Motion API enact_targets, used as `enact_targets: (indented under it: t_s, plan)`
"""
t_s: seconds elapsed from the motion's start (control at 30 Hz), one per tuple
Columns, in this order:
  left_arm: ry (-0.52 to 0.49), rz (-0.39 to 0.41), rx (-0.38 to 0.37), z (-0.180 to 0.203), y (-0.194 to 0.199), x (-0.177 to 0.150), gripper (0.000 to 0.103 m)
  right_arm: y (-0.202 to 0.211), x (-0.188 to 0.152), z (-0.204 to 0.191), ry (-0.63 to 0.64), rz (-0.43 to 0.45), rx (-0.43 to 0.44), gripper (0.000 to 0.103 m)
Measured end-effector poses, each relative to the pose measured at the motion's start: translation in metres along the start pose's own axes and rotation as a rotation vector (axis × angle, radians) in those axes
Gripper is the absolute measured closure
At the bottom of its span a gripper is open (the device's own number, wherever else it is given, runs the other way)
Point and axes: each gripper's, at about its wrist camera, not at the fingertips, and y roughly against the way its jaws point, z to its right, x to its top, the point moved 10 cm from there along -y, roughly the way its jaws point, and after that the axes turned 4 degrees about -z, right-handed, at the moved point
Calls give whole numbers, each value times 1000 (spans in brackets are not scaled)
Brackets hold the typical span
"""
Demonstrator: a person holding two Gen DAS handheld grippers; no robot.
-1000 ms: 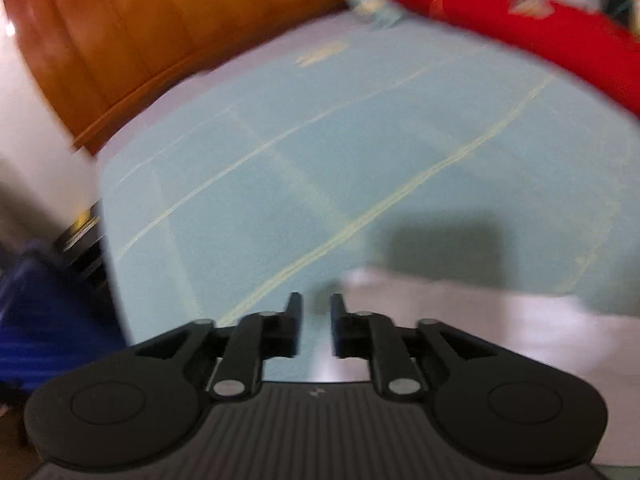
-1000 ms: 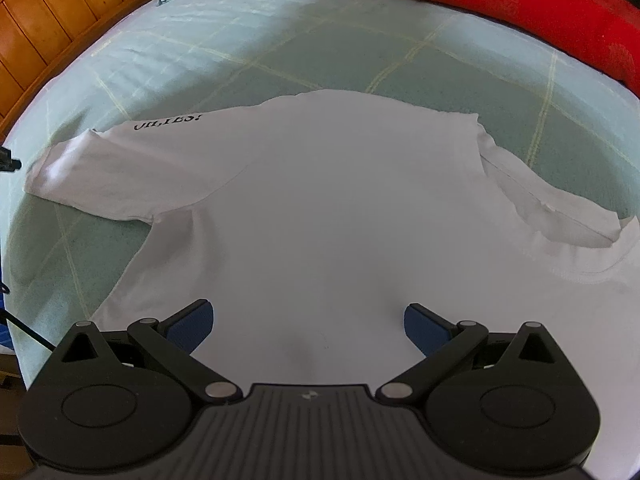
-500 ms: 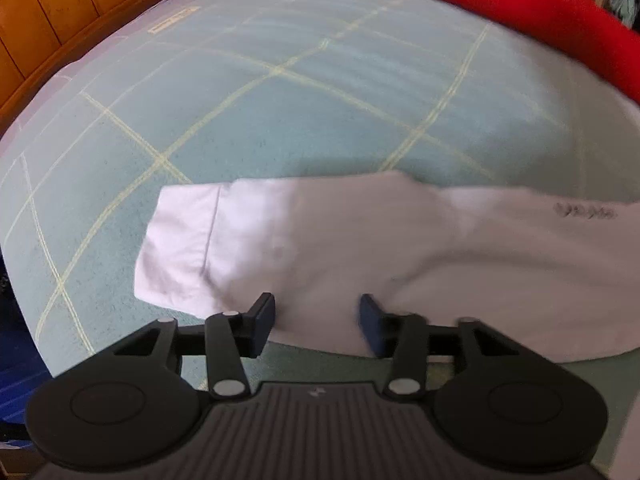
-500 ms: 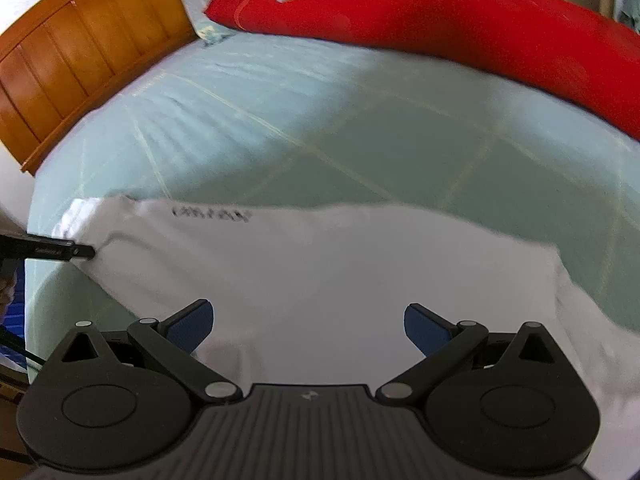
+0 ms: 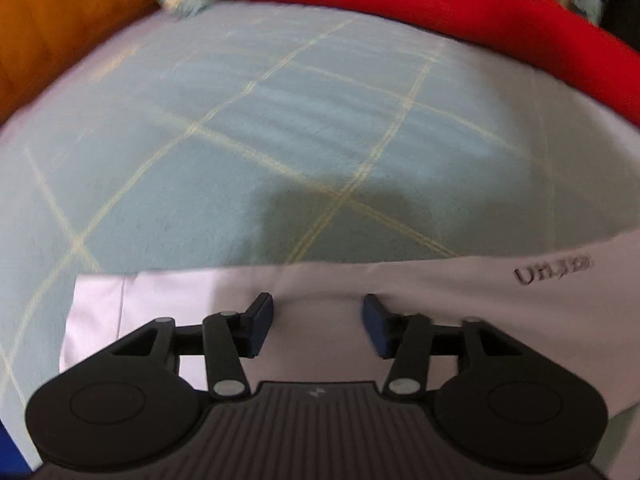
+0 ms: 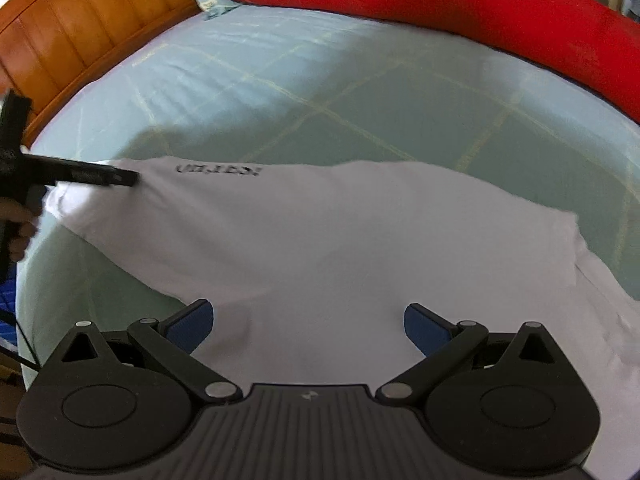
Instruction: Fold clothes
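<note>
**White T-shirt spread on the bed, both grippers poised over it**

The bed point(image 6: 360, 92) is covered by a pale green sheet crossed by thin yellow lines. A long red pillow point(image 6: 460, 4) runs along its far side, and a wooden headboard point(image 6: 80, 28) with vertical panels stands at the upper left. A strip of blue shows at the lower left edge of both views, too little to identify.

The white T-shirt point(image 6: 320, 240) lies flat on the sheet, nearest the cameras, with small dark lettering point(image 6: 218, 170) near its far edge and a sleeve reaching out to the left.

The left gripper point(image 5: 316, 320) tilts steeply down over the sleeve point(image 5: 160, 300). Its jaws have just been opening and now stand partly apart, with cloth below the gap but nothing pinched between the blue pads. In the right wrist view its black finger shows at the left edge, tip at the shirt's shoulder, with a hand point(image 6: 18, 226) behind it.

The right gripper point(image 6: 308, 322) also points steeply down, over the shirt's body, jaws spread wide and empty.
</note>
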Motion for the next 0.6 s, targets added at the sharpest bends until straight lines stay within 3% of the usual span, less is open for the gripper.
enact_targets:
  t_s: [0.1, 0.23, 0.37, 0.43, 0.53, 0.6]
  plan:
    - [-74, 29, -102, 32, 20, 7, 56, 6, -12, 13, -59, 1, -26, 0]
    - [-232, 47, -274, 111, 34, 15, 55, 18, -36, 24, -111, -8, -72, 0]
    - [-312, -19, -382, 173, 22, 5, 55, 34, -63, 28, -129, -23, -102, 0]
    - [-324, -53, -371, 187, 10, 0, 53, 44, -78, 29, -130, -28, -118, 0]
    - [-325, -41, -279, 189, -15, 3, 52, 53, -98, 33, -145, -19, -140, 0]
    - [-316, -27, -269, 193, -21, 13, 51, 55, -107, 35, -165, -8, -149, 0]
